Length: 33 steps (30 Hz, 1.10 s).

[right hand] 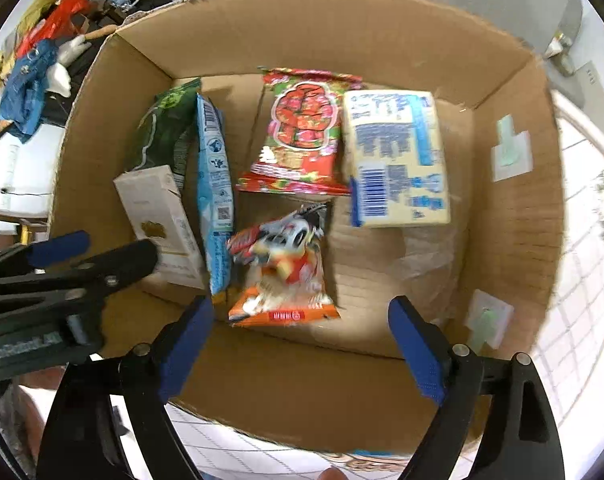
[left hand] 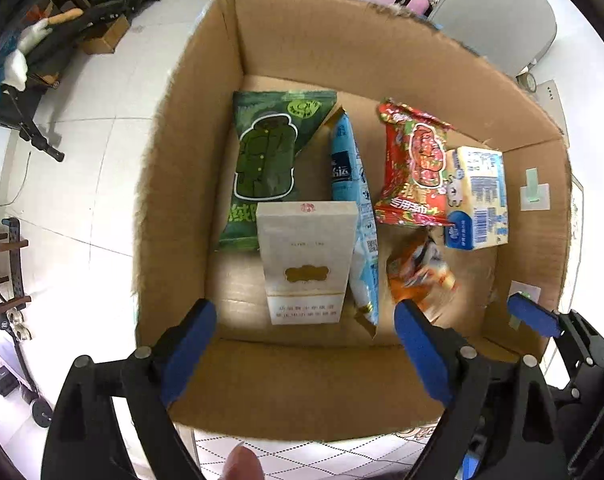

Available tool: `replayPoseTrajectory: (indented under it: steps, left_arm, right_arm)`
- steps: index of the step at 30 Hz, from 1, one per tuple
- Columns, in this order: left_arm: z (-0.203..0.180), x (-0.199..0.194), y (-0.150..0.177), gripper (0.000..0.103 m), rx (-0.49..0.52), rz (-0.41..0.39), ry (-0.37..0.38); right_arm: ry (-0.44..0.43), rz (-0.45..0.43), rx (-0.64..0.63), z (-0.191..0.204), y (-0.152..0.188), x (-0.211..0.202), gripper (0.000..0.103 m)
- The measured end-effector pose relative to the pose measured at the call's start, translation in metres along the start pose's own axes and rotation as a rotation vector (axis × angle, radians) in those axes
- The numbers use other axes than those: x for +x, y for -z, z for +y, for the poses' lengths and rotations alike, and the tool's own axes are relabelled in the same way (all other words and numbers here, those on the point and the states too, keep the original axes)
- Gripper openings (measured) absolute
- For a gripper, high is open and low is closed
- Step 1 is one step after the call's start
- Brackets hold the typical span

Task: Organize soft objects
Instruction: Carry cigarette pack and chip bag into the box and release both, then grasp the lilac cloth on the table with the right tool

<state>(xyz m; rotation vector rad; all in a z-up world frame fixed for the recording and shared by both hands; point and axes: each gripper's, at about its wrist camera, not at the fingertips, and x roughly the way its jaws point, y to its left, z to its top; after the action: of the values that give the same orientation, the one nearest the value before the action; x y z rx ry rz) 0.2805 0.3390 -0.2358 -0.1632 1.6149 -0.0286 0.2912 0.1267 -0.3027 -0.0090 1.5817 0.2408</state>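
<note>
Blue pads of our left gripper [left hand: 306,354] hung spread and empty over the near wall of the cardboard box [left hand: 302,384]; our right gripper [right hand: 302,350] likewise stood released, nothing between its jaws. Directly beyond the right one lay the orange snack packet [right hand: 283,268], blurred, near the box's near edge, long axis running away from us. White carton [left hand: 302,264] sat under the left gripper, toward the box's left wall. Green packet [left hand: 269,160], blue packet [left hand: 354,216], red packet [left hand: 414,168] and milk carton [left hand: 478,196] lay farther in. We judged the right hand nearer the orange packet.
</note>
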Motion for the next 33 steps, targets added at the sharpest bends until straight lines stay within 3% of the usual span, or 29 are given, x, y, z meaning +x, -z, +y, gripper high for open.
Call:
replayPoseTrajectory:
  steps: [3, 11, 21, 29, 33]
  left_arm:
    - [-0.004, -0.017, 0.012, 0.097, 0.011, -0.049, -0.022]
    - [-0.018, -0.069, 0.051, 0.097, 0.051, -0.223, -0.095]
    - [-0.041, -0.126, 0.097, 0.097, 0.065, -0.390, -0.121]
    - [-0.059, -0.156, 0.117, 0.097, 0.094, -0.459, -0.108]
    - [-0.072, -0.161, 0.115, 0.097, 0.105, -0.453, -0.074]
  right_arm:
    - [0.025, -0.026, 0.006, -0.005, 0.011, -0.013, 0.096]
    - [0.016, -0.098, 0.033, -0.008, 0.038, -0.045, 0.096]
    - [0.002, -0.259, 0.052, -0.009, 0.086, -0.123, 0.096]
    - [-0.071, -0.306, 0.098, -0.025, 0.116, -0.157, 0.096]
    - [-0.122, -0.313, 0.194, -0.062, 0.122, -0.161, 0.096]
